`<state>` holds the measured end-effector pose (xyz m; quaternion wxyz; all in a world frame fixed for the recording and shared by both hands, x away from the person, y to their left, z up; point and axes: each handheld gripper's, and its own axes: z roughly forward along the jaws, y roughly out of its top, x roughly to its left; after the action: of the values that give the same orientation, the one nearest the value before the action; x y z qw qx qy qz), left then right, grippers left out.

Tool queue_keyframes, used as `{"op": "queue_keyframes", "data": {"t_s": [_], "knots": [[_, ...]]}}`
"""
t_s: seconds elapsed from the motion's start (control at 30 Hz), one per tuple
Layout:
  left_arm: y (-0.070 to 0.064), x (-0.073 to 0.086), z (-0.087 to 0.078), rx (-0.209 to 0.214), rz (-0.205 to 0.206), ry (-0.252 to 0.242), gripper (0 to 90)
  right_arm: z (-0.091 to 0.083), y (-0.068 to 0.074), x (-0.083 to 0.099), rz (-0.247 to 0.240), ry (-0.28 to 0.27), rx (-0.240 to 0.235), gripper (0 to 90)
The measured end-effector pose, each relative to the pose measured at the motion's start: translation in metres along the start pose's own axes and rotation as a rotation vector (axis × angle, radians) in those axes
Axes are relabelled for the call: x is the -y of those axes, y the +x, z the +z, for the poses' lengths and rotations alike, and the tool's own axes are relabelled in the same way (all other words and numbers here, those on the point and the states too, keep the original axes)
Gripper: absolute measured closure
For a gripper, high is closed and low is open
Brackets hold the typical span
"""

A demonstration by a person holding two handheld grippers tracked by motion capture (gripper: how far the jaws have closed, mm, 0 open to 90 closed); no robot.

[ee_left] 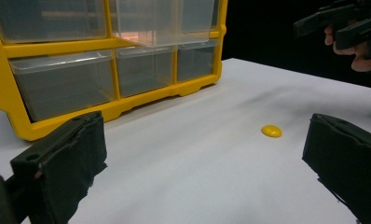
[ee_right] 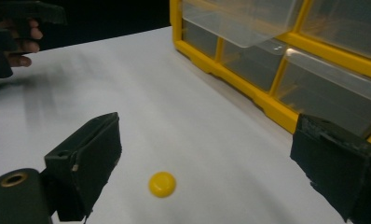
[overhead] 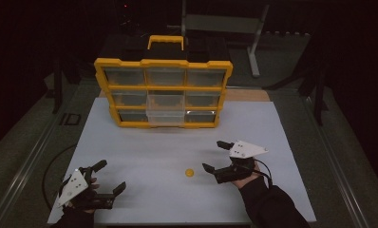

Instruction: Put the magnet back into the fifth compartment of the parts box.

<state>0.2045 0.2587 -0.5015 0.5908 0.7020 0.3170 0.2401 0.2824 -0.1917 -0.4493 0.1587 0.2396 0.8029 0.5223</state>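
White table (overhead: pixel 144 156) fills the near ground, and the room around it is dark. Nearest to the person, the left gripper (overhead: pixel 112 176) hovers low at the front left corner with its jaws wide apart and nothing between them. A little farther in, the right gripper (overhead: pixel 214 155) is also wide open and empty, and it points at a small yellow disc (overhead: pixel 189 172) that lies flat on the table just beside its lower jaw, not touching it. Behind, well apart from both, a yellow organizer (overhead: pixel 163 90) stands upright with clear drawers, and the middle drawer (overhead: pixel 165 113) is pulled out toward the person. I judge that the right gripper is about to pick up the disc. The risk is that the disc is flat and low, so the jaws can close above it or push it, and it slides away on the smooth surface; also a weak pinch on its edge can let it flip out. The right gripper view shows the disc (ee_right: pixel 162 184) lying nearer its left jaw than its right, so the grip is not centred, which the high view does not tell so clearly. The left gripper view shows the disc (ee_left: pixel 271 131) from the side as a low dome, and the drawer (ee_left: pixel 160 23) hanging out over the row below.
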Motion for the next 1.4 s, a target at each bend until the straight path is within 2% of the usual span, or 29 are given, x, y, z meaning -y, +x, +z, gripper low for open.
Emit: {"op": "queue_keyframes", "data": {"t_s": [0.43,0.8,1.1,1.4], "knots": [[0.0,0.0,0.0,0.001,-0.001,0.0,0.2,0.023,0.007,0.005,-0.007,0.045,-0.051,8.5],[0.0,0.0,0.0,0.002,-0.003,0.0,0.2,0.046,0.011,0.019,0.006,0.091,-0.089,8.5],[0.0,0.0,0.0,0.004,-0.003,0.001,0.2,0.068,0.016,0.032,0.011,0.153,-0.126,8.9],[0.0,0.0,0.0,0.006,-0.005,-0.002,0.2,0.079,0.017,0.041,0.0,0.204,-0.141,11.9]]}}
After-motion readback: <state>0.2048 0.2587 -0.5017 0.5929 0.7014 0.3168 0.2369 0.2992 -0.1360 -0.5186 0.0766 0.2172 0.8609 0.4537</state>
